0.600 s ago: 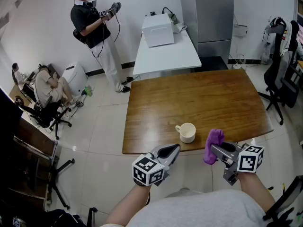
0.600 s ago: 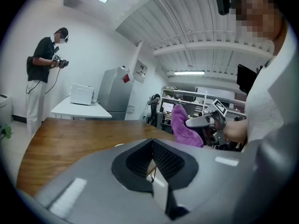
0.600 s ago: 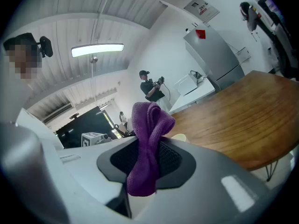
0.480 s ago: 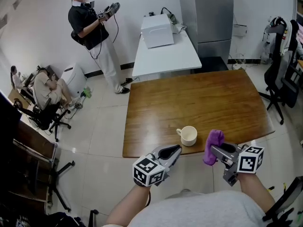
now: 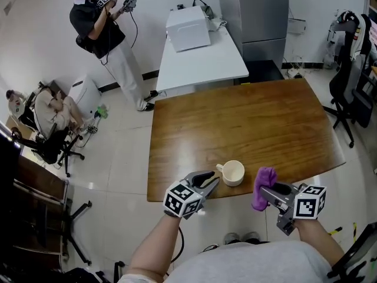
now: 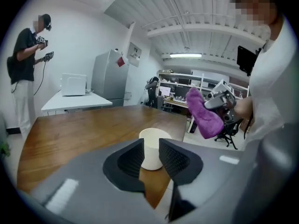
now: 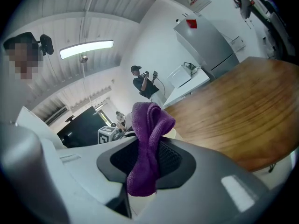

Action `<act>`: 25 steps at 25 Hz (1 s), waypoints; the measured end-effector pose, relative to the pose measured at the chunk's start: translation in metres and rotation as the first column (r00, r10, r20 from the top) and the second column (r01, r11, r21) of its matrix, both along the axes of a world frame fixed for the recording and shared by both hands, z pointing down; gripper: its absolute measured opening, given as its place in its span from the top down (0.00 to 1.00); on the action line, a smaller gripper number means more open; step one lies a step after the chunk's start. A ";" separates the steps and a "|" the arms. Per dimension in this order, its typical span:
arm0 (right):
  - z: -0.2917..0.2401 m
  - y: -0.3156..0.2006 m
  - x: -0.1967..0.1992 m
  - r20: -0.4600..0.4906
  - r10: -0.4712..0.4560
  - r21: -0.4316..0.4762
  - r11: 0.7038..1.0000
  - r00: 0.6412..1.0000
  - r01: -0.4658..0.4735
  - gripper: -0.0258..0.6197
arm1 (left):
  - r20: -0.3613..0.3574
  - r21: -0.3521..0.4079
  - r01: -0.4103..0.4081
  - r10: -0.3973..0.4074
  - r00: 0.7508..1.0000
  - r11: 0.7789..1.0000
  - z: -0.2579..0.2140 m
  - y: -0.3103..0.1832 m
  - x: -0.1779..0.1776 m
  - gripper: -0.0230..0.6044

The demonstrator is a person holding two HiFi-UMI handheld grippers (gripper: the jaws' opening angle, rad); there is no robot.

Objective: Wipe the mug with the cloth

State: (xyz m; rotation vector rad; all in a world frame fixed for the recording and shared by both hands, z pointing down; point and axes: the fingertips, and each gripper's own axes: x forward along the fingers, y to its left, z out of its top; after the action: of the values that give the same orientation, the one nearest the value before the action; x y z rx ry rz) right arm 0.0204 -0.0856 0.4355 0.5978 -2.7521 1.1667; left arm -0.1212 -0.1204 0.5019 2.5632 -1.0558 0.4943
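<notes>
Two left fingers (image 6: 131, 160) gape just before mug (image 6: 152, 146); right fingers (image 7: 172, 158) pinch cloth (image 7: 148, 139).

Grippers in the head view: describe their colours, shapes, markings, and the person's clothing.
Left gripper and right gripper are grey, with dark ribbed pads; each carries a white cube with black square markers. The person wears a light grey top.

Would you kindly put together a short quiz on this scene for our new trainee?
1. True or false: the right gripper holds the purple cloth.
2. Where does the mug stand? A) on the white table B) near the front edge of the wooden table C) on the floor
3. Fill in: the jaws of the left gripper are ____.
Key: 1 true; 2 B; 3 apart.
</notes>
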 end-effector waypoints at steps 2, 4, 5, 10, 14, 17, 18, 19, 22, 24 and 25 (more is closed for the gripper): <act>0.013 0.000 -0.005 -0.003 -0.012 -0.020 1.000 1.000 0.012 0.80 | 0.042 -0.031 0.032 -0.031 0.999 0.999 0.020 -0.017 -0.012 0.88; 0.025 0.000 -0.010 0.001 -0.018 -0.043 0.999 1.000 0.018 0.80 | 0.070 -0.056 0.048 -0.045 0.997 0.997 0.038 -0.028 -0.022 0.96; 0.030 0.000 -0.012 0.001 -0.020 -0.053 0.998 1.000 0.020 0.80 | 0.077 -0.070 0.039 -0.034 0.996 0.997 0.046 -0.031 -0.024 0.96; 0.041 -0.003 -0.018 -0.017 -0.027 -0.077 0.997 1.000 0.025 0.80 | 0.134 -0.091 -0.103 0.115 0.984 0.990 0.067 -0.037 -0.014 0.83; 0.044 -0.009 -0.021 -0.023 -0.020 -0.087 0.996 1.000 0.018 0.80 | 0.125 -0.087 -0.142 0.153 0.980 0.986 0.068 -0.053 -0.006 0.83; 0.049 -0.005 -0.025 -0.028 -0.026 -0.096 0.995 0.999 0.023 0.80 | 0.128 -0.103 -0.135 0.148 0.981 0.985 0.073 -0.058 -0.005 0.83; 0.050 -0.004 -0.026 -0.031 -0.027 -0.098 0.995 0.999 0.024 0.80 | 0.132 -0.105 -0.135 0.148 0.980 0.985 0.074 -0.058 -0.005 0.88; 0.051 -0.003 -0.027 -0.033 -0.028 -0.099 0.995 0.999 0.025 0.80 | 0.136 -0.105 -0.136 0.150 0.979 0.985 0.074 -0.058 -0.004 0.90; 0.054 -0.003 -0.029 -0.034 -0.026 -0.103 0.994 0.999 0.022 0.80 | 0.154 -0.101 -0.124 0.139 0.978 0.987 0.073 -0.056 -0.004 0.91; 0.056 -0.003 -0.032 -0.033 -0.027 -0.102 0.994 0.999 0.023 0.80 | 0.163 -0.103 -0.106 0.122 0.979 0.989 0.072 -0.054 -0.004 0.91; 0.056 -0.002 -0.033 -0.033 -0.029 -0.101 0.995 0.999 0.026 0.80 | 0.168 -0.105 -0.094 0.111 0.980 0.990 0.072 -0.053 -0.004 0.91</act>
State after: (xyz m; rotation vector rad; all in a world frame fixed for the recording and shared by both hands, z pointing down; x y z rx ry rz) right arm -0.0130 -0.0872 0.4919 0.5613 -2.6453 1.2678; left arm -0.1248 -0.1730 0.5736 2.5349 -0.9325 0.7880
